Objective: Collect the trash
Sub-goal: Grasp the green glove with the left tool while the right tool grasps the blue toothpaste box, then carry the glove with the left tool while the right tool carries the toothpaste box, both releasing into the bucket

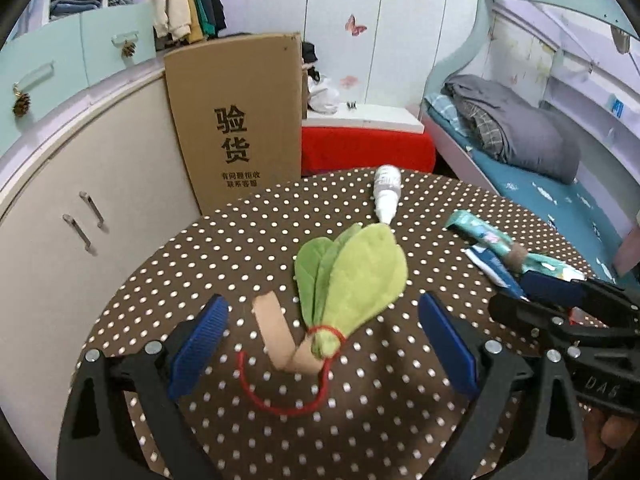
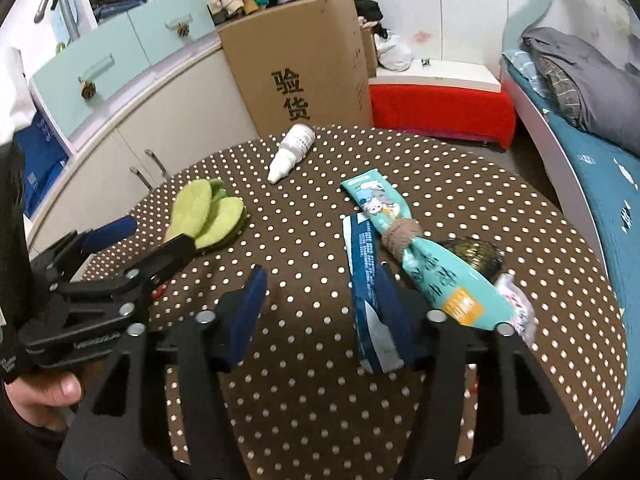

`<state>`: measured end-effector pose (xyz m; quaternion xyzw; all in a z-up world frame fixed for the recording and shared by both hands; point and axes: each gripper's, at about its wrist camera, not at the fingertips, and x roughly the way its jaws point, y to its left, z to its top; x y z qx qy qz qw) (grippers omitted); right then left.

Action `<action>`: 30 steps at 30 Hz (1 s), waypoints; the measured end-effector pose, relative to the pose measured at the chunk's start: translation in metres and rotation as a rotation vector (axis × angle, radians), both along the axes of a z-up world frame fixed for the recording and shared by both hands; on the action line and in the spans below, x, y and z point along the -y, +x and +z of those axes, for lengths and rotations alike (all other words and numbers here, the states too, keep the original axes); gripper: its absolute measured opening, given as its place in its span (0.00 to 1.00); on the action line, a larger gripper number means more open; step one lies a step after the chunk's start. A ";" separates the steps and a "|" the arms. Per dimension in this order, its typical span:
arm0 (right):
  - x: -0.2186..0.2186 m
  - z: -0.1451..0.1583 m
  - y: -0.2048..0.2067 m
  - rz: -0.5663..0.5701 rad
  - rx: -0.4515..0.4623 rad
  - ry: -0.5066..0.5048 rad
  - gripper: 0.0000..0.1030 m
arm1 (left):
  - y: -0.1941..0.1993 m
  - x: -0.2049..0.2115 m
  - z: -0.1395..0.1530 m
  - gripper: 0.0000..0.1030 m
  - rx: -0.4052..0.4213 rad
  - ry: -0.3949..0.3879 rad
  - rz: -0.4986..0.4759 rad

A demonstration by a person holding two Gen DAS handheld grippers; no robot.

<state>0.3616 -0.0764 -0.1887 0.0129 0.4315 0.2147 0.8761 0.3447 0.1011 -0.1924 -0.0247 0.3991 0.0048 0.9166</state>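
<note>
Left gripper jaws spread wide around the green plush leaf bundle; right gripper jaws half-open, the blue-white paper wrapper against its right pad on the brown polka-dot tablecloth.

The left gripper points down at a slant and its 2 blue pads stand wide apart with nothing pressed between them. The right gripper also points down at a slant; its 2 pads are partly apart, and they press on nothing. A hand holds the left gripper's handle from below, thumb forward.
</note>
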 end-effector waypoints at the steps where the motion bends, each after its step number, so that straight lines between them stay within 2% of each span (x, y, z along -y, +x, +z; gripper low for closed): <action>1: -0.002 -0.004 0.003 -0.007 -0.006 -0.018 0.42 | 0.004 0.000 -0.003 0.91 -0.009 0.001 -0.003; 3: -0.004 -0.008 0.006 -0.020 0.009 -0.052 0.30 | 0.015 -0.002 -0.011 0.91 -0.057 -0.024 -0.013; 5: -0.008 -0.009 0.007 -0.026 0.020 -0.077 0.25 | 0.020 -0.004 -0.013 0.91 -0.074 -0.056 -0.018; 7: -0.007 -0.010 0.005 -0.033 0.026 -0.083 0.15 | 0.021 -0.005 -0.013 0.83 -0.072 -0.074 -0.029; 9: -0.004 -0.011 0.000 -0.038 0.021 -0.060 0.13 | 0.019 -0.004 -0.011 0.41 -0.056 -0.075 -0.043; 12: 0.002 -0.010 -0.014 -0.032 -0.006 -0.013 0.13 | 0.012 -0.002 -0.011 0.24 -0.053 -0.101 -0.063; 18: 0.034 0.006 -0.053 -0.055 -0.025 0.107 0.13 | -0.032 0.005 -0.006 0.18 -0.027 -0.123 -0.070; 24: 0.067 0.022 -0.096 -0.102 -0.009 0.132 0.13 | -0.086 0.018 0.007 0.18 -0.007 -0.191 -0.073; 30: 0.104 0.039 -0.135 -0.152 0.029 0.157 0.13 | -0.130 0.052 0.023 0.18 0.013 -0.213 -0.138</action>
